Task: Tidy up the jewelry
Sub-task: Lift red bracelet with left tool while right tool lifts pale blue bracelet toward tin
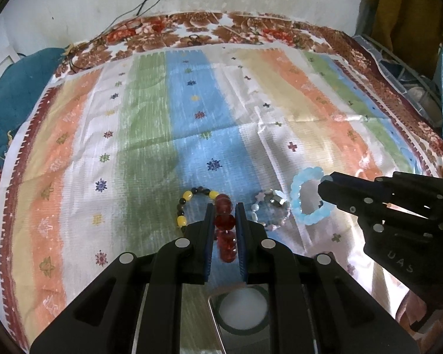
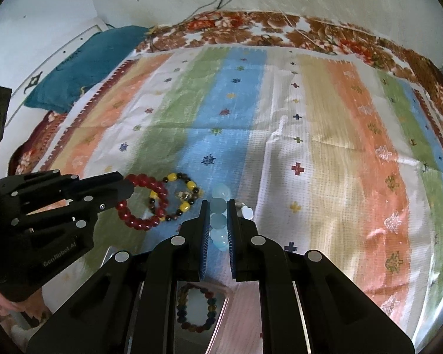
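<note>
My left gripper point(image 1: 225, 206) is shut on a red bead bracelet point(image 1: 226, 230), seen from the side in the right wrist view point(image 2: 141, 206). My right gripper point(image 2: 218, 203) is shut on a light blue bead bracelet point(image 2: 218, 221), also seen in the left wrist view point(image 1: 305, 194). A yellow and black bead bracelet point(image 1: 189, 203) lies on the striped cloth point(image 1: 150, 135) just left of the red one. A clear crystal bracelet point(image 1: 270, 211) lies between the two grippers; only its edge point(image 2: 246, 211) shows in the right wrist view.
A teal cushion point(image 2: 82, 67) lies at the far left edge of the bed. A floral brown blanket point(image 1: 221, 26) borders the cloth at the back by the white wall. A multicoloured bracelet point(image 2: 196, 306) shows below the right gripper.
</note>
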`<state>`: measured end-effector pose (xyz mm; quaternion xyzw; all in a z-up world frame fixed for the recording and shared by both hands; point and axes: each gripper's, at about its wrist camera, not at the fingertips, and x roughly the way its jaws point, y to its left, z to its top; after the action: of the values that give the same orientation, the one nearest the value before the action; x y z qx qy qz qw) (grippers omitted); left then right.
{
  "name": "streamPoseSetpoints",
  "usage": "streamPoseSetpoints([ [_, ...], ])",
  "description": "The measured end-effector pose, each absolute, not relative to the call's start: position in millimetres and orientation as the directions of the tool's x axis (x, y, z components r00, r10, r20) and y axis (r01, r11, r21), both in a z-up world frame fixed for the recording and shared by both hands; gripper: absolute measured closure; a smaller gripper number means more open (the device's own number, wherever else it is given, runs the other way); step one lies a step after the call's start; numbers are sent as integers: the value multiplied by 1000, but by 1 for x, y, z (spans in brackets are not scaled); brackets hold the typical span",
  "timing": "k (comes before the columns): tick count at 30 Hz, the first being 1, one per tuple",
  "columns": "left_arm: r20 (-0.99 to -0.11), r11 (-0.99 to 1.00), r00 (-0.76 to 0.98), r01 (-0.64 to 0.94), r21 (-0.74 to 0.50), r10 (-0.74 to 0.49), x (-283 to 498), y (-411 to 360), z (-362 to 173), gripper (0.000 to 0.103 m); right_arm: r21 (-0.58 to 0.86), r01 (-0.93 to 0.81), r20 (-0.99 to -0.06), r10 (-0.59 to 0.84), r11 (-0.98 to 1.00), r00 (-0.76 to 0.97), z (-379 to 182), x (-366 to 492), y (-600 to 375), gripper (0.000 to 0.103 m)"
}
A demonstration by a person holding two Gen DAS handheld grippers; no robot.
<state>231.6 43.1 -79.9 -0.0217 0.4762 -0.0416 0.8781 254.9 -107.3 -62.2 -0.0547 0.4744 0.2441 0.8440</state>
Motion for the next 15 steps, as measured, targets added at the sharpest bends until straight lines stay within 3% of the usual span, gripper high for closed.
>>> streamPoseSetpoints([
  [15,-788,994,607,80,-71,-105,186,32,-51,90,169,-481,-782,414,860,466,-38,220,-120,91],
])
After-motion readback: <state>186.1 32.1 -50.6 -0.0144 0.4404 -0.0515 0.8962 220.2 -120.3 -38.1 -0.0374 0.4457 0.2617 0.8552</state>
